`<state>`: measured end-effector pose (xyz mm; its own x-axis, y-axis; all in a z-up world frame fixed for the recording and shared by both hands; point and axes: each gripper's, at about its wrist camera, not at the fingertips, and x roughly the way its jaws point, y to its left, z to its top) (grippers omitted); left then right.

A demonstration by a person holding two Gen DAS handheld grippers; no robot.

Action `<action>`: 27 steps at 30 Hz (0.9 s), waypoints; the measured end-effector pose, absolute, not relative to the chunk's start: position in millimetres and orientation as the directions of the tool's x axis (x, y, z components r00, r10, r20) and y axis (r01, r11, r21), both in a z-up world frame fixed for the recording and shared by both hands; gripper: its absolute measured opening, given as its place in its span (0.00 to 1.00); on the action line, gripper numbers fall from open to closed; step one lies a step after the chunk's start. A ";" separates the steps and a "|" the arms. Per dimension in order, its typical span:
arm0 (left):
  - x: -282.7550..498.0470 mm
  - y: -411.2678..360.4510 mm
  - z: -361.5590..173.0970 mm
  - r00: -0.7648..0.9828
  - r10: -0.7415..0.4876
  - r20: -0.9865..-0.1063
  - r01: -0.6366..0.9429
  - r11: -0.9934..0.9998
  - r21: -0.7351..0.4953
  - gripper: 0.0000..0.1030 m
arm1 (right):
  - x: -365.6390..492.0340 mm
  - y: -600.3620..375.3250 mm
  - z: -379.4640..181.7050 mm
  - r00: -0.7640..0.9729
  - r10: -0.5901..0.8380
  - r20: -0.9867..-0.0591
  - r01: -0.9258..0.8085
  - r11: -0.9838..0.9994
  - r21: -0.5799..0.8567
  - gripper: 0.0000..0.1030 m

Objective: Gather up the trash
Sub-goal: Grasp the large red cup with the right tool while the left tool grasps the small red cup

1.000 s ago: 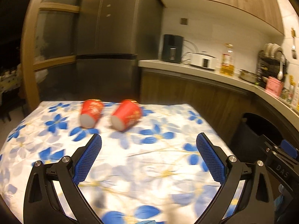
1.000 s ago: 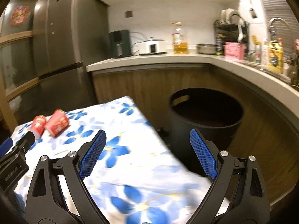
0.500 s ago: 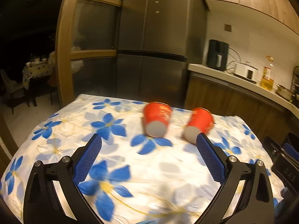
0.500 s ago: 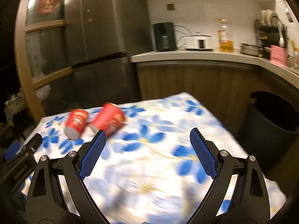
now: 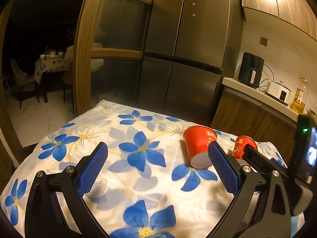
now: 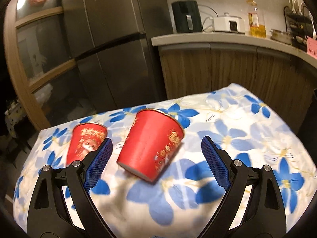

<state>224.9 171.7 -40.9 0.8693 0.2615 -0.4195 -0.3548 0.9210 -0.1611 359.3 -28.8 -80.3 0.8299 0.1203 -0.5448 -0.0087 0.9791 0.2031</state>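
Two red paper cups lie on their sides on a table with a blue-flowered cloth (image 6: 247, 138). In the right wrist view the nearer cup (image 6: 152, 144) lies between the open fingers of my right gripper (image 6: 156, 158), base toward me, untouched. The second cup (image 6: 85, 140) lies to its left, partly behind the left finger. In the left wrist view my left gripper (image 5: 158, 164) is open and empty above the cloth (image 5: 118, 158); one cup (image 5: 198, 148) sits just beyond its right finger, the other cup (image 5: 242, 146) farther right behind the right gripper's body.
A steel fridge (image 5: 188, 49) stands behind the table. A wooden counter (image 6: 227, 39) to the right holds an air fryer (image 6: 186, 16), a cooker, an oil bottle and a dish rack. A dark bin edge (image 6: 311, 115) shows at far right.
Both grippers have swung left and moved closer to the cups. The right gripper now straddles the nearer cup; the cups have shifted to the left gripper's right side.
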 end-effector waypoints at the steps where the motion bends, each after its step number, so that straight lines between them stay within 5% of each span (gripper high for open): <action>1: 226.5 173.1 -41.2 0.869 0.260 -0.421 -0.354 0.921 -0.164 0.94 | 363.8 -27.6 -83.2 0.824 0.122 -0.554 -0.004 0.978 0.209 0.87; 9: 241.0 176.8 -42.7 0.869 0.241 -0.433 -0.343 0.923 -0.174 0.94 | 390.3 -20.0 -95.6 0.787 0.129 -0.603 0.023 0.971 0.238 0.87; 14: 247.2 171.0 -43.0 0.872 0.228 -0.433 -0.323 0.933 -0.159 0.94 | 394.6 -24.5 -103.4 0.759 0.142 -0.636 0.035 0.966 0.257 0.71; 19: 256.6 160.7 -45.5 0.874 0.203 -0.442 -0.290 0.947 -0.139 0.94 | 386.1 -30.2 -99.6 0.771 0.147 -0.620 0.012 0.970 0.245 0.61; 27: 299.8 131.2 -56.3 0.867 0.155 -0.474 -0.223 0.971 -0.091 0.94 | 353.7 -73.6 -87.3 0.815 0.129 -0.565 0.031 0.964 0.265 0.60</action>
